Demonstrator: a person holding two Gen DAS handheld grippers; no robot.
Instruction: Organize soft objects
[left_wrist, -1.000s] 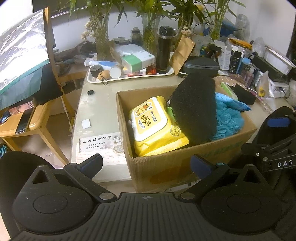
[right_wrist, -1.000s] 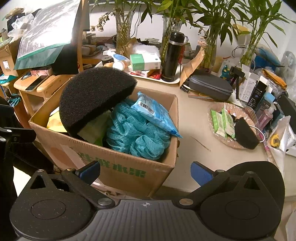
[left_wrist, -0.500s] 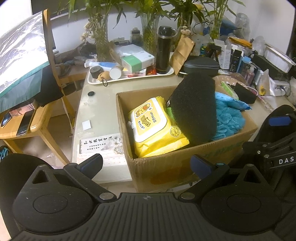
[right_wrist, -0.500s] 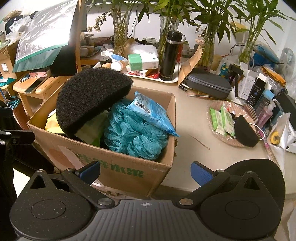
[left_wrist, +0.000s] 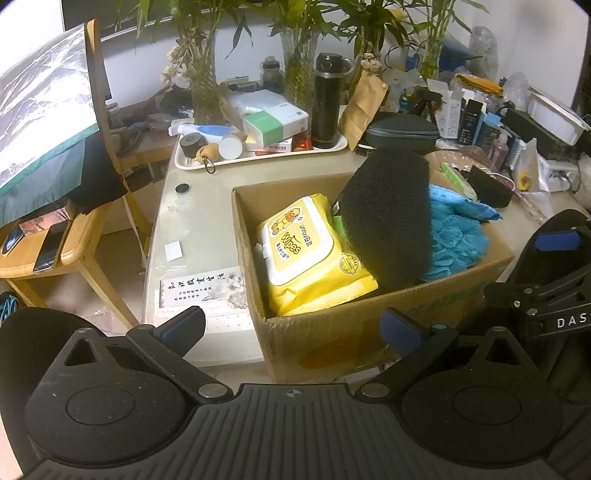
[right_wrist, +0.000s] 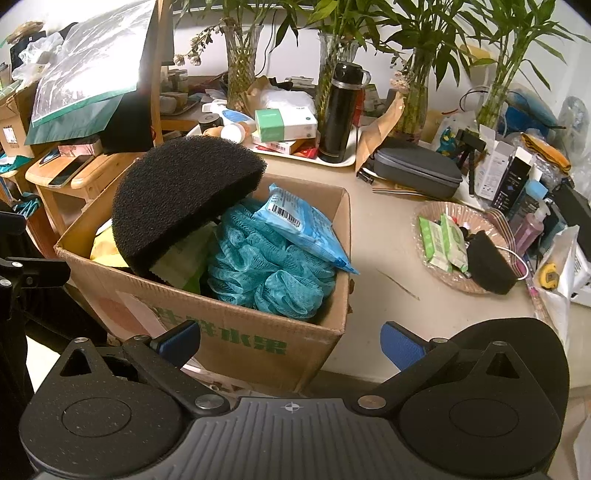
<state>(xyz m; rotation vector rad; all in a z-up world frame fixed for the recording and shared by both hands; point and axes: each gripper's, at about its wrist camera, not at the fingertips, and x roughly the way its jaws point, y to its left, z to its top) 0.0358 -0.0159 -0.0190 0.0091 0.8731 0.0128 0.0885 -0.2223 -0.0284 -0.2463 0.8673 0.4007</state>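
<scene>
1. The left gripper (left_wrist: 291, 326), at the bottom of its own view, has its blue-padded fingers spread wide and holds nothing; the right gripper (right_wrist: 290, 341) is likewise spread and empty.
2. Just beyond both sits the open brown cardboard box (left_wrist: 332, 332), filling mid-frame.
3. Inside it: a yellow wipes pack with a duck picture (left_wrist: 306, 247), a black half-round foam sponge (right_wrist: 181, 199) leaning up over the rim, a teal mesh bath pouf (right_wrist: 266, 269) and a light blue plastic packet (right_wrist: 303, 225).
4. By my reading the sorting is largely done; the small black sponge (right_wrist: 487, 262) and green sachets (right_wrist: 439, 240) in the pinkish woven dish (right_wrist: 424, 218), right of frame, may remain.
5. The left view alone shows the wipes pack fully; the right view alone shows the dish's contents clearly.
</scene>
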